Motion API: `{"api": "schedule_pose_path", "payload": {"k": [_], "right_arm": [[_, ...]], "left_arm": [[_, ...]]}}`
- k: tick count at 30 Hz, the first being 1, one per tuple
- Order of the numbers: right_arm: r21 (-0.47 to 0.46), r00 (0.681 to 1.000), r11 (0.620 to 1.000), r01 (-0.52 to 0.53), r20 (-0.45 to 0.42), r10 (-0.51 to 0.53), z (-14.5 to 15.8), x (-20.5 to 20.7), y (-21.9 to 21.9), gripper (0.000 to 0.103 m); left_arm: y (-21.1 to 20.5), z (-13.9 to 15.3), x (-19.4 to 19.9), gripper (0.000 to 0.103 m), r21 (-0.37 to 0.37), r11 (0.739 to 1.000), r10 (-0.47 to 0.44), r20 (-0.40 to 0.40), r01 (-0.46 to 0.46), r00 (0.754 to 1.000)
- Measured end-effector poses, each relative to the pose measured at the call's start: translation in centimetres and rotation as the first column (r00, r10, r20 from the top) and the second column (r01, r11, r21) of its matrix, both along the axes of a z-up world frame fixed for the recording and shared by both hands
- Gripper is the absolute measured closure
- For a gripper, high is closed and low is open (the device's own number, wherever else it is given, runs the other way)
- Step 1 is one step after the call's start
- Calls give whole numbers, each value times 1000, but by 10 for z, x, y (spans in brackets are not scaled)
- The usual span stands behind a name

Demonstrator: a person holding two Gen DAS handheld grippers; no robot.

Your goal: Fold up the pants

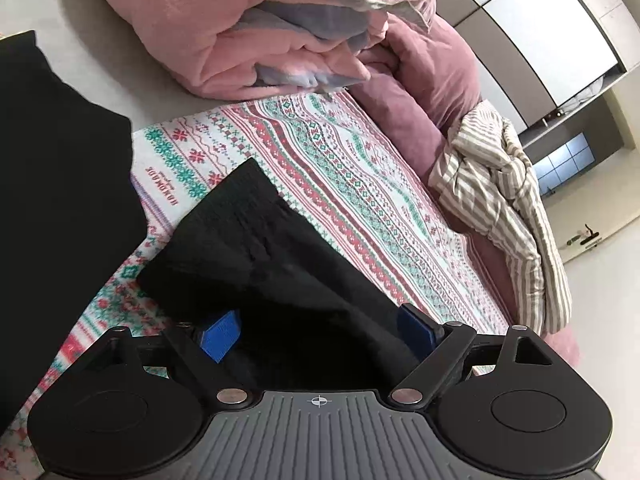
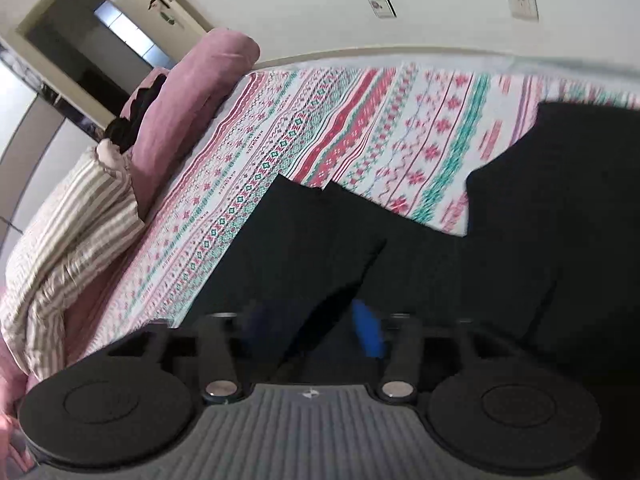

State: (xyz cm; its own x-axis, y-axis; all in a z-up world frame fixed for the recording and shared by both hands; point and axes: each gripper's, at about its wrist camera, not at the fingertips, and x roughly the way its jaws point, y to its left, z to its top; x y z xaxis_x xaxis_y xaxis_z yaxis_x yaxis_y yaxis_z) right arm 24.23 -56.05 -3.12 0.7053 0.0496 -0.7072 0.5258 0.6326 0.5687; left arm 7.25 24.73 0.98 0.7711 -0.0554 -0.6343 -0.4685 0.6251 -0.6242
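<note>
Black pants (image 1: 256,248) lie on a patterned bedsheet (image 1: 340,168). In the left wrist view my left gripper (image 1: 316,332) stands wide open, its blue fingertips (image 1: 222,332) on either side of a bunched leg of the pants. A second black part (image 1: 60,184) hangs at the left. In the right wrist view the pants (image 2: 320,248) spread across the sheet (image 2: 320,120) toward the right. My right gripper (image 2: 316,328) is blurred; one blue fingertip (image 2: 368,328) shows over the black cloth, the other is dark and hard to see.
A pink quilt (image 1: 240,24) is piled at the head of the bed. A mauve blanket (image 1: 420,92) and a striped garment (image 1: 500,208) lie along the bed edge. Wardrobe doors (image 1: 552,32) and a doorway (image 2: 88,44) stand beyond.
</note>
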Motion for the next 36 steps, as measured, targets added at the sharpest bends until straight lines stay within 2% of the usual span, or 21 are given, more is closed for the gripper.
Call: {"api": "schedule_pose_path", "payload": {"k": [4,8,10,11,12,14,16,18,24,27,30,36], "right_arm": [[71,999,997,29,-46,-25,-21,19,0,12],[105,998,994,37,-56,-32,-34,35,7,20],[125,997,990,66,-35,-62,-38,40,8,36],[130,997,989,70,-39,-66,-41,43,7,68],[132,996,989,71,-58,-64,-42,46,8,84],[120,996,990,79,-53,-73,-37,44,9,84],[69,998,996,62,-30,-60,-17,41,14,84],[15,999,999,32,1,-32,4,35,18,85],[-110,998,994,-12,55,18,57,-13,17,85],[-151,1000,988,-23,6,24,59,-38,11,85],[-204,996,976,-76,-69,63,52,-45,11,85],[-326,974,922,-208,-160,163,49,-59,19,85]], "left_arm": [[9,-11,16,21,-38,999,9,-51,-11,999],[14,-22,22,57,-22,999,30,-91,-32,995],[16,-27,24,67,-22,999,31,-98,-33,995],[16,-28,25,72,-15,999,28,-100,-30,995],[17,-28,25,76,-12,1000,25,-98,-26,995],[18,-28,23,92,-21,999,24,-87,-26,996],[17,-24,20,98,-5,1000,16,-67,-17,998],[15,-19,18,100,30,1000,4,-51,-3,999],[14,-18,11,102,46,999,-16,-48,18,999],[14,-18,5,102,61,998,-30,-51,33,998],[13,-20,1,102,84,995,-50,-74,56,996],[9,-24,-8,101,136,986,-74,-137,93,988]]}}
